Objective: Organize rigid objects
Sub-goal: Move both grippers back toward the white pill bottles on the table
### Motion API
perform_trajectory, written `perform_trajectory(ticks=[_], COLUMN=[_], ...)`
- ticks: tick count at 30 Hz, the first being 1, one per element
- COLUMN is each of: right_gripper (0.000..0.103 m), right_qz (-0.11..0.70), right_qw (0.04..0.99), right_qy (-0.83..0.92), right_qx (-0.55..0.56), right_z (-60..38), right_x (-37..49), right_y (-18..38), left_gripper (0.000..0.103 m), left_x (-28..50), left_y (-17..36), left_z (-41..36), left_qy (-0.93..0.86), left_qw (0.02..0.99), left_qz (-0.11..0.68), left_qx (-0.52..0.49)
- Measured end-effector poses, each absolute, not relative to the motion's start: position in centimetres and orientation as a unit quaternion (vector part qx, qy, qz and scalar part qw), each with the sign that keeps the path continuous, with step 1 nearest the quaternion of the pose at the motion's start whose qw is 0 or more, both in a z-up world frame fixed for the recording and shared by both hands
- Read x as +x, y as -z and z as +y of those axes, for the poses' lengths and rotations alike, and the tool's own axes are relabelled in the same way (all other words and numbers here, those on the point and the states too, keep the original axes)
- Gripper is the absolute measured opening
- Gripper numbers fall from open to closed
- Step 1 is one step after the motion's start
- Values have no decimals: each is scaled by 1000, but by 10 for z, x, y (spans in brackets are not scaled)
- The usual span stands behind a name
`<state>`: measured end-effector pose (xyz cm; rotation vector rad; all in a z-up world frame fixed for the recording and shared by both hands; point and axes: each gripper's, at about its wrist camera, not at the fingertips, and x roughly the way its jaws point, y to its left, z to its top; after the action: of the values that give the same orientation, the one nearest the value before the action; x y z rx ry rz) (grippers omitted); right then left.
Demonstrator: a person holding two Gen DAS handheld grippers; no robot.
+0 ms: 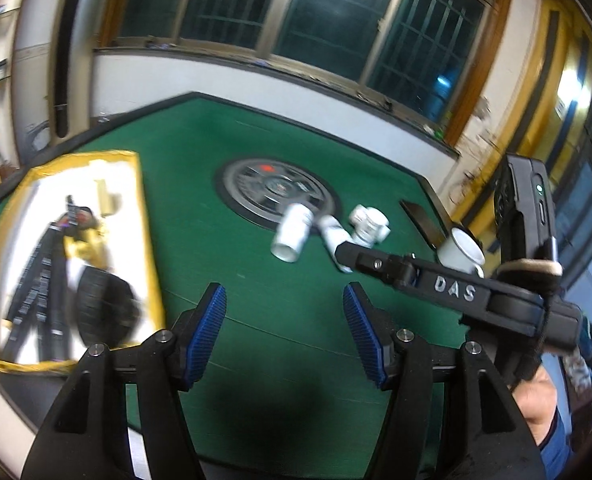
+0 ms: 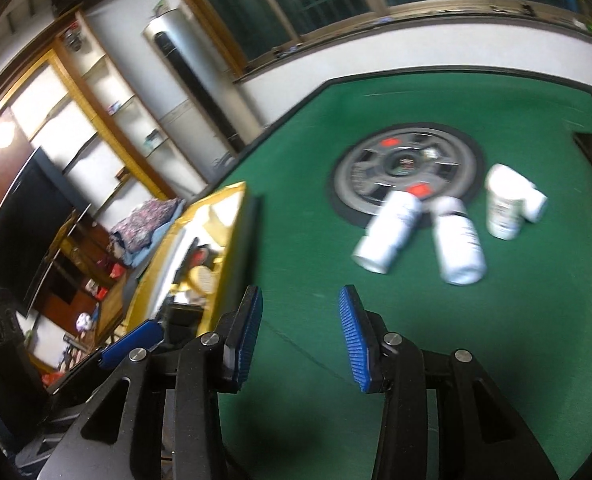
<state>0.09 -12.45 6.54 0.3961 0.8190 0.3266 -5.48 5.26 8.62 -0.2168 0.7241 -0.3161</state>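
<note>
Two white bottles (image 1: 292, 236) (image 1: 334, 234) lie on their sides on the green table (image 1: 256, 288), with a white jar and cap (image 1: 370, 224) to their right. The bottles (image 2: 388, 238) (image 2: 460, 244) and the jar (image 2: 506, 204) also show, blurred, in the right wrist view. My left gripper (image 1: 284, 292) hangs open over bare felt, nothing between its blue pads. My right gripper (image 2: 300, 294) is open and empty too, a little short of the bottles. Seen from the side, the right gripper (image 1: 346, 254) has its tip next to the second bottle.
A yellow-rimmed white box (image 1: 146, 216) at the left holds a black tripod (image 1: 36, 300) and a dark round object (image 1: 104, 304). A round dial (image 1: 276, 188) sits in the table's middle. A white enamel cup (image 1: 462, 250) and a dark recessed slot (image 1: 420, 216) lie near the right edge.
</note>
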Motion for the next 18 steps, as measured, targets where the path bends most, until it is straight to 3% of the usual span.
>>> perform_trajectory(ticks=[10,18], right_gripper=[36,36], right_qz=[371,371], right_qw=[893,870], right_qy=[-84,-76], right_qx=[241,315], right_z=[-211,-248], right_x=[-12,-12], right_y=[-57,-50], left_gripper=[60,60], left_x=[-16,60], left_y=[-71,-59], left_z=[30,10], left_qy=[160,161], left_qw=[892,871], left_qz=[410,452], left_qx=[-106,-106])
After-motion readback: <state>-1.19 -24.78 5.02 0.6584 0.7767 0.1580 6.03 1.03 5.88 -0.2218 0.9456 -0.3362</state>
